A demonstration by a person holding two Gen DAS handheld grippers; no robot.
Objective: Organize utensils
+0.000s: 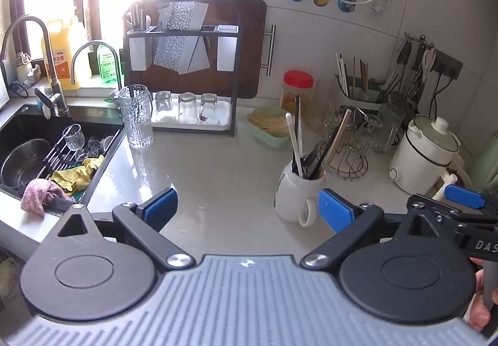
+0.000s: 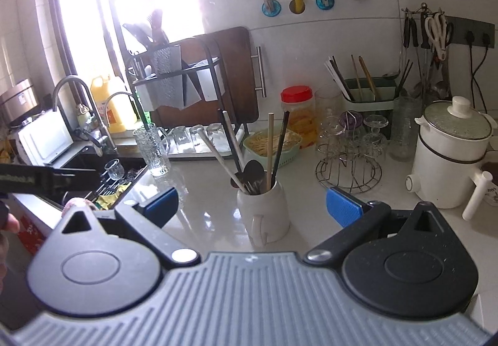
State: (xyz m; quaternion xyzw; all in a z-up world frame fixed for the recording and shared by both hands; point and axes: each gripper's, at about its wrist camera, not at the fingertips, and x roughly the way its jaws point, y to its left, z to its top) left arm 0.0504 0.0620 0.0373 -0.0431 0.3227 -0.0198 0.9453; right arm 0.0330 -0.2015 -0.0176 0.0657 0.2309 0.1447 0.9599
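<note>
Sunlit kitchen counter (image 2: pixel 311 221) carried a white mug (image 2: pixel 264 209) of utensils (image 2: pixel 249 159) at frame centre as the left gripper (image 1: pixel 247 206) and right gripper (image 2: pixel 252 206) hung spread and empty, apparently between picks, with another utensil to pinch next.

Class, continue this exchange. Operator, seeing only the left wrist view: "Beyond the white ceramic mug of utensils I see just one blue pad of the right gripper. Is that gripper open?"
Observer: Yes. In its own view the right gripper is open, with both blue pads apart and nothing between them. The white ceramic mug stands just ahead.
Operator: What sits left of the black sink, past my frame?
Observer: A silver metal appliance, with a white rectangular box nearer the sink.
</note>
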